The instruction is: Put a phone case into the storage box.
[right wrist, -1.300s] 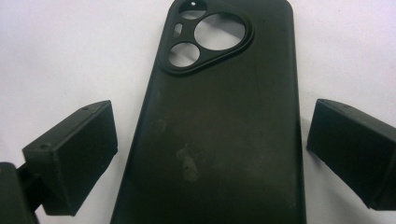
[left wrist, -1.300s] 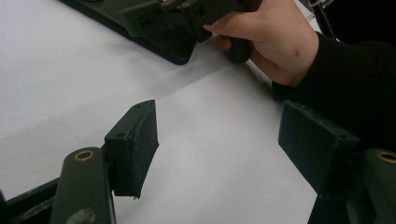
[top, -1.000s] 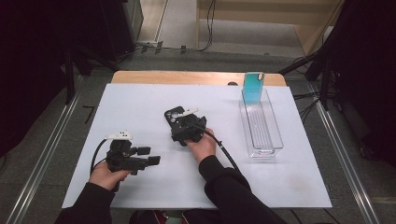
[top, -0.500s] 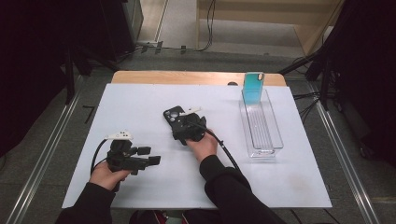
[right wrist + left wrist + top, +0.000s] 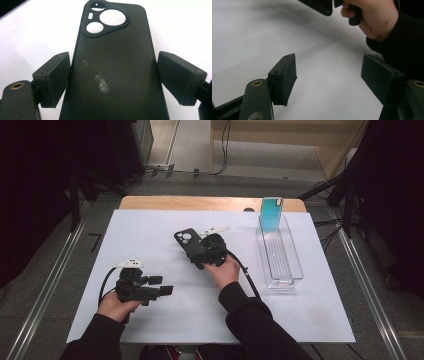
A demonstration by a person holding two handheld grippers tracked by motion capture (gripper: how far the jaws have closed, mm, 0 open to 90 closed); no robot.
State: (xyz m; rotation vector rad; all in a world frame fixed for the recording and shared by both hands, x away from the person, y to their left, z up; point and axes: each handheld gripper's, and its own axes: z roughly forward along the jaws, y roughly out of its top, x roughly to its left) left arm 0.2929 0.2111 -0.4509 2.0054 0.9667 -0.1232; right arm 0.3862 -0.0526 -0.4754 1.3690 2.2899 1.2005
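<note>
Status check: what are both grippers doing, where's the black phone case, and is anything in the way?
Right gripper clamped across black phone case, lifted off the mat. Left gripper open, nothing between its jaws. Clear tray with teal phone off to the right, apart.

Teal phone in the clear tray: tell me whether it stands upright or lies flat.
Upright. In the high view the teal phone stands on end at the far end of the clear tray, rising above its rim; the rest of the tray looks empty.

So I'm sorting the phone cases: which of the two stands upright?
The teal phone case, standing on end at the far end of the clear tray. The black phone case sits flat between the right tool's pads instead.
</note>
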